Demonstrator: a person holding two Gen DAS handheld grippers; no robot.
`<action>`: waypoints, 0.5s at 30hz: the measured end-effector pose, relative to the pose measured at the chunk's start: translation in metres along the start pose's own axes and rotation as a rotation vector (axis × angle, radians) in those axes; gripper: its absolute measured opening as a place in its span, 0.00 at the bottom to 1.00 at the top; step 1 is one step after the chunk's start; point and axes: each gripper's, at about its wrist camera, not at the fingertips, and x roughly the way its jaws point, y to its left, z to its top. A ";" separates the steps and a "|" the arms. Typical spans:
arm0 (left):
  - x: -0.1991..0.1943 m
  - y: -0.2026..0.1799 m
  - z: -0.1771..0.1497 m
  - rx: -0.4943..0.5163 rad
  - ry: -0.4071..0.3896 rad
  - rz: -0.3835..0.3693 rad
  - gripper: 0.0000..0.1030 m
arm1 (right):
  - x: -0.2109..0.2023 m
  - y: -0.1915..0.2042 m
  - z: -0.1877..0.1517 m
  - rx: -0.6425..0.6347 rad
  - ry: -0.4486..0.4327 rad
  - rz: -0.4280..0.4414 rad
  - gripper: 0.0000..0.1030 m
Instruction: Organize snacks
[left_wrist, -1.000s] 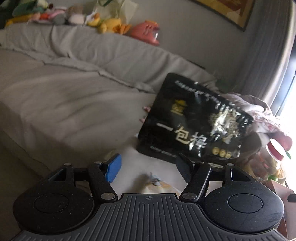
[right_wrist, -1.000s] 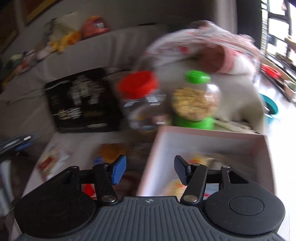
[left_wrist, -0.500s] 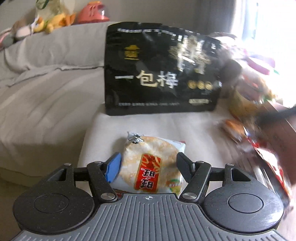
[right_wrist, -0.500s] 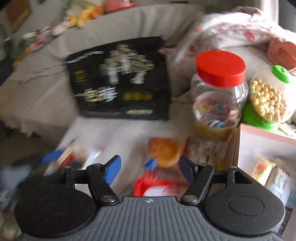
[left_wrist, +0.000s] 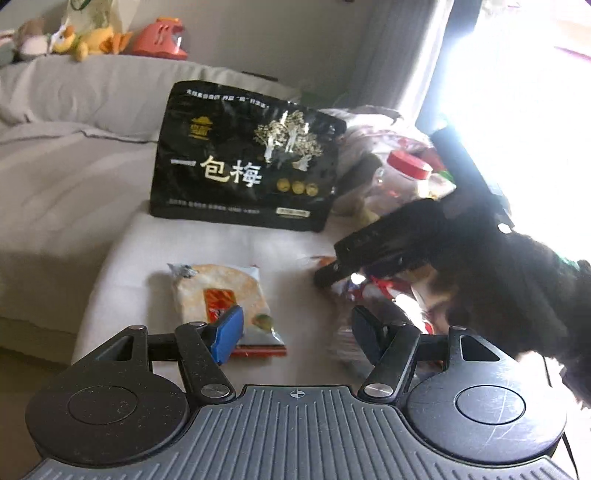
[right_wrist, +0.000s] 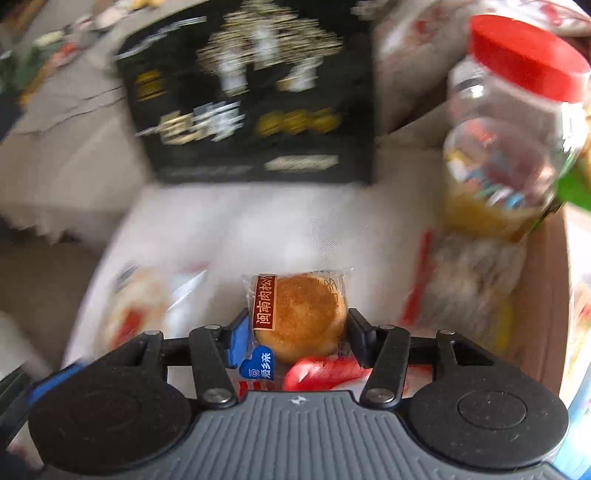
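Since 1 s back the right gripper (right_wrist: 295, 332) has dropped from over the box to the table, and its jaws have just been closing, now w/ the round cake (right_wrist: 301, 317) between them. The pads sit right at the cake's wrapper edges; can't tell if they press yet. The cake lies flat on the white cloth (right_wrist: 295, 229), a red packet (right_wrist: 325, 371) just below it. The left gripper (left_wrist: 295, 330) has swung from the sofa twd the table; jaws wide apart, nothing in them, blue pad overlapping the rice cracker pack (left_wrist: 221, 295). Behind stands the black bag (left_wrist: 243, 162), upright. To the right, a red-lid jar (right_wrist: 513, 122), next to the box (right_wrist: 546, 295). The right gripper shows dark in the left view (left_wrist: 328, 275).
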 end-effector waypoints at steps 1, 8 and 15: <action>-0.001 0.000 -0.002 -0.012 0.006 -0.006 0.68 | -0.006 0.005 -0.007 -0.013 0.009 0.032 0.52; 0.004 -0.024 -0.015 0.079 0.063 -0.040 0.68 | -0.074 0.032 -0.047 -0.082 -0.120 0.076 0.51; 0.009 -0.038 -0.002 0.147 0.036 0.000 0.68 | -0.143 -0.002 -0.091 -0.069 -0.230 0.121 0.48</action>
